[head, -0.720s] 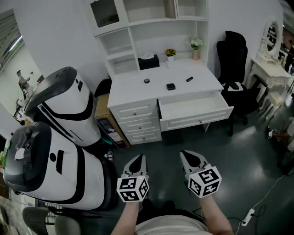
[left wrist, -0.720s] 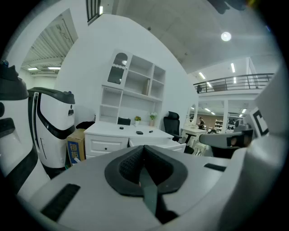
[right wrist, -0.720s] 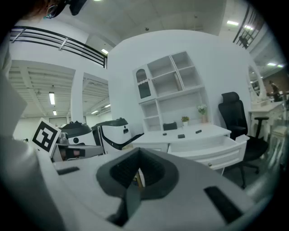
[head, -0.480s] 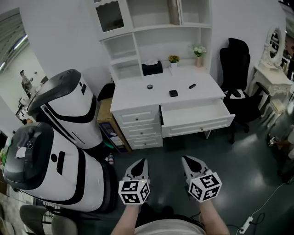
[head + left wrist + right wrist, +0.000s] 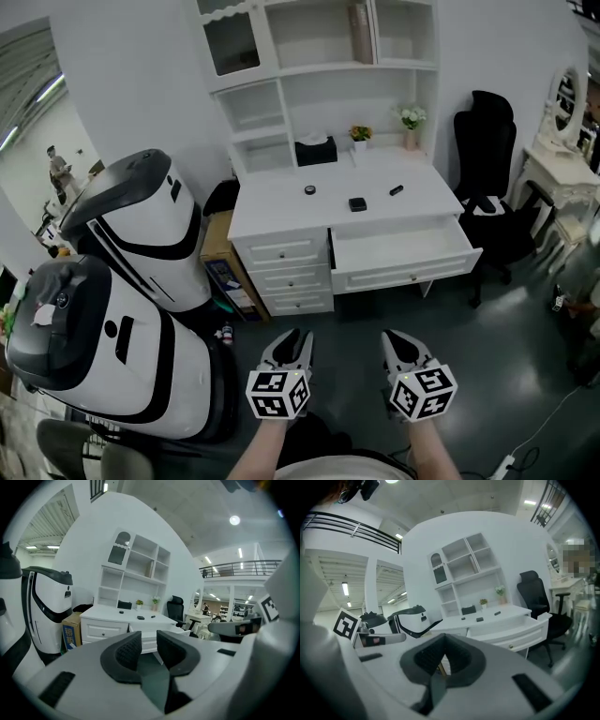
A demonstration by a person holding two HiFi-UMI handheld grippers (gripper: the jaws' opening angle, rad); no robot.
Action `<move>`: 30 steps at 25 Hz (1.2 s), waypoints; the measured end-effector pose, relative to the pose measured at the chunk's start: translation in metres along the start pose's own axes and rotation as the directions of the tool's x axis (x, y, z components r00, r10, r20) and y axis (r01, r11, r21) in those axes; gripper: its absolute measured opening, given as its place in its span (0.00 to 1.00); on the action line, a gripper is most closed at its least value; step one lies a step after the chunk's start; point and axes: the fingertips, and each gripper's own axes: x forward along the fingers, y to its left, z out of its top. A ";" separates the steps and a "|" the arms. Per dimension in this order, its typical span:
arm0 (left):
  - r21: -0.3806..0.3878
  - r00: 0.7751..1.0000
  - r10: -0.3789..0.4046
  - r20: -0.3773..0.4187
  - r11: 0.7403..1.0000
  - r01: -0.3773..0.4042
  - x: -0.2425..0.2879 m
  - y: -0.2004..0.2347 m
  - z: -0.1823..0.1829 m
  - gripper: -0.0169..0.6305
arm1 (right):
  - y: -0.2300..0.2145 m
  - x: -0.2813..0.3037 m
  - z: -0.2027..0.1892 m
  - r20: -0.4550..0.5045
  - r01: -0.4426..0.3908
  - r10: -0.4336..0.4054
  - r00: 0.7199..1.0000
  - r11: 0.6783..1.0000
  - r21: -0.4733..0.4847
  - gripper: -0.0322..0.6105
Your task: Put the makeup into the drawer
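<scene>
While both tongs hang low over the dark floor (image 5: 349, 314), well short of the desk, the makeup lies on the white desk surface (image 5: 272, 202): a round black compact (image 5: 310, 189), a square black case (image 5: 357, 203) and a slim black tube (image 5: 397, 190), 3 pieces set apart from one another. Just below them the wide white drawer (image 5: 408, 270) stands pulled out, its inside bare as far as can be seen. The left tongs (image 5: 297, 335) have their jaws a narrow gap apart with nothing between them; the right tongs (image 5: 399, 337) have their tips pressed together, also empty. Each piece looks small, light, hard and smooth, so likely to slip. Taking the compact and case across their edges, and the tube at mid-length since it may roll, seems best.
</scene>
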 end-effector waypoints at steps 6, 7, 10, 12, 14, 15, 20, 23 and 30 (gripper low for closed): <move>0.015 0.999 -0.037 -0.022 0.999 0.037 0.024 0.000 0.002 0.28 | -0.014 0.013 0.002 0.000 0.020 -0.020 1.000 0.999 0.027 0.05; 0.016 0.999 -0.044 -0.024 0.999 0.044 0.030 0.002 0.003 0.30 | -0.016 0.017 0.003 0.001 0.022 -0.022 1.000 0.999 0.030 0.05; 0.022 0.998 -0.059 -0.022 0.998 0.059 0.049 0.009 0.008 0.34 | -0.025 0.028 0.005 0.003 0.034 -0.034 0.999 0.999 0.037 0.05; 0.029 0.998 -0.066 -0.020 0.997 0.067 0.063 0.015 0.011 0.35 | -0.031 0.038 0.007 0.003 0.043 -0.044 0.999 0.998 0.039 0.05; 0.033 0.997 -0.077 -0.023 0.996 0.078 0.080 0.023 0.014 0.35 | -0.040 0.051 0.009 0.000 0.056 -0.056 0.998 0.998 0.038 0.05; 0.035 0.996 -0.084 -0.025 0.996 0.085 0.089 0.026 0.016 0.36 | -0.045 0.059 0.011 -0.001 0.063 -0.063 0.998 0.997 0.038 0.05; 0.040 0.993 -0.109 -0.036 0.993 0.111 0.144 0.049 0.030 0.37 | -0.069 0.108 0.024 -0.006 0.086 -0.086 0.996 0.995 0.041 0.05; 0.042 0.991 -0.124 -0.042 0.991 0.126 0.176 0.064 0.040 0.38 | -0.082 0.139 0.032 -0.016 0.100 -0.099 0.995 0.994 0.048 0.05; 0.050 0.984 -0.164 -0.069 0.985 0.168 0.249 0.090 0.066 0.40 | -0.112 0.198 0.057 -0.024 0.142 -0.141 0.990 0.987 0.070 0.05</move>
